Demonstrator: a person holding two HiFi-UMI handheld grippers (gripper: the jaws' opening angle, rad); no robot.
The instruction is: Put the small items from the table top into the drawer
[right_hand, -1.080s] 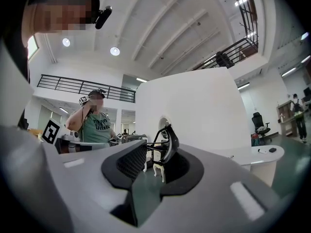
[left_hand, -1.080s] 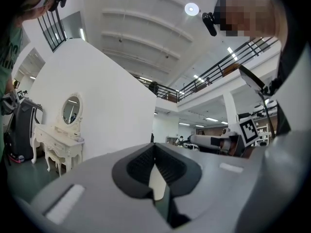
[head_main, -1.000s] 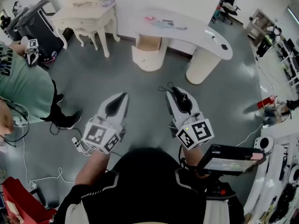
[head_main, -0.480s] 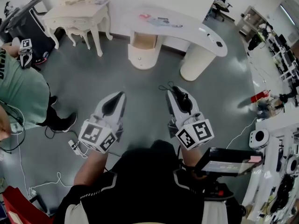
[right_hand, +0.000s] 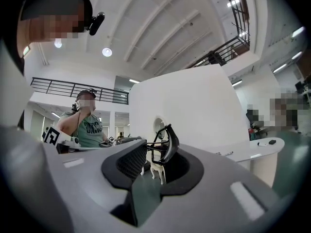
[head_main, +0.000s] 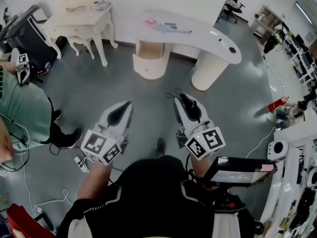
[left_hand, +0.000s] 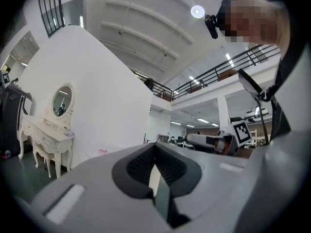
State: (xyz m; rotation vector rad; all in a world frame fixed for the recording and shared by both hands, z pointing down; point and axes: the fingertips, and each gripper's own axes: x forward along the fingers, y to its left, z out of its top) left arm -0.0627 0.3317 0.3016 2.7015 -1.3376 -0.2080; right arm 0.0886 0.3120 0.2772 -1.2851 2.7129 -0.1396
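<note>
Grippers both held level. L gripper [head_main: 128,105]: tips together, nothing in it. R gripper [head_main: 182,103]: part-open, pinching black clip [right_hand: 165,147] w/ wire handles. Small items [head_main: 166,26] lie on curved white table [head_main: 218,41], well ahead.

1. The person is holding both forearms out in front, with the two grippers side by side, apart and roughly level.
2. The left gripper [head_main: 128,104] is pointing forward, its jaws resting together with nothing between them.
3. The right gripper [head_main: 185,100] is pointing forward, its jaws clamping a small black item [right_hand: 171,147].
</note>
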